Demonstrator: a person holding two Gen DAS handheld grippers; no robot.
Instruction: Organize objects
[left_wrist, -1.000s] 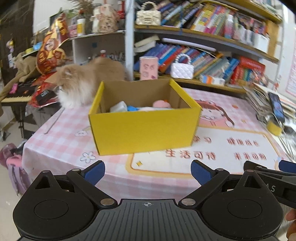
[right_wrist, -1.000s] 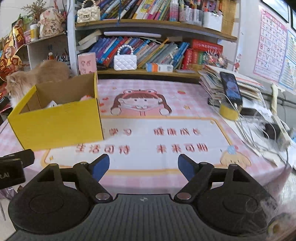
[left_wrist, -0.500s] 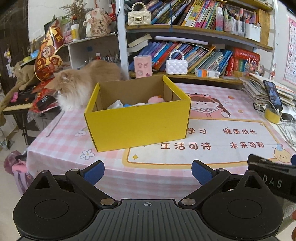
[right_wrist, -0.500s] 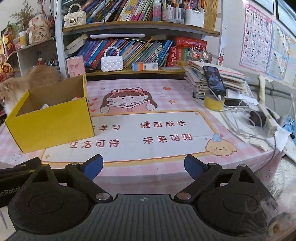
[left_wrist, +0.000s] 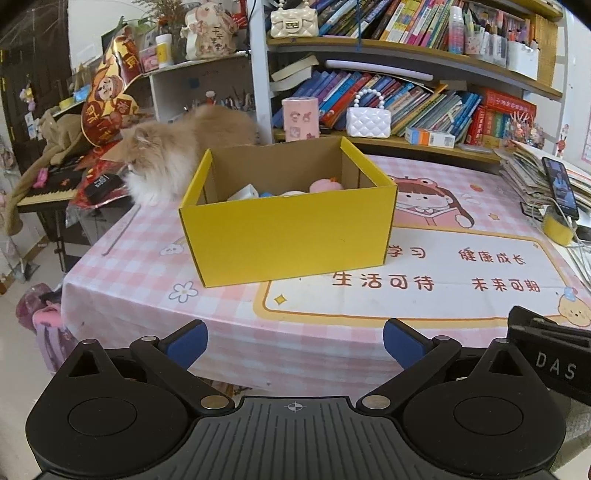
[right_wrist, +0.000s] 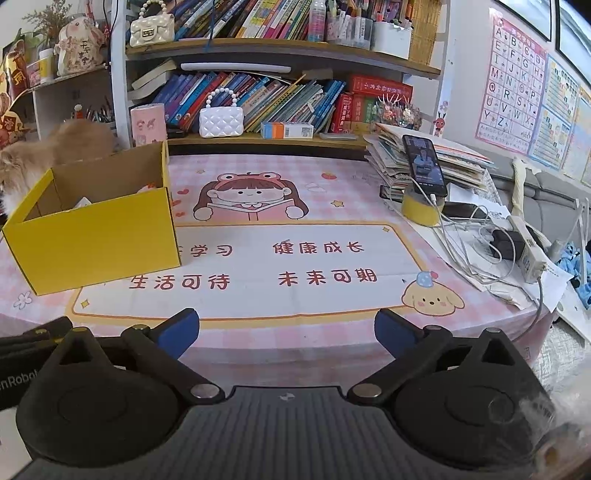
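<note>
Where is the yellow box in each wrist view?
Left wrist: yellow box sits centre, slightly left, on the table.
Right wrist: same box at the left edge, partly cut off.
Shared landmark: white quilted bag on the shelf behind.

Box (left_wrist: 291, 240): matt yellow cardboard outside, raw brown inside. Tablecloth (right_wrist: 295, 258): smooth printed cloth w/ slight sheen, pink check. Both grippers, left gripper (left_wrist: 295, 338) & right gripper (right_wrist: 286, 326): matt black plastic, ribbed top, blue pads (rubbery-looking), small metal pins. Cat (left_wrist: 166, 162): long fluffy fur. White bag (left_wrist: 368, 122): glossy quilted, pearl-bead handle. Shelves (right_wrist: 280, 51): wood. Phone (right_wrist: 424, 164): glossy screen.
</note>
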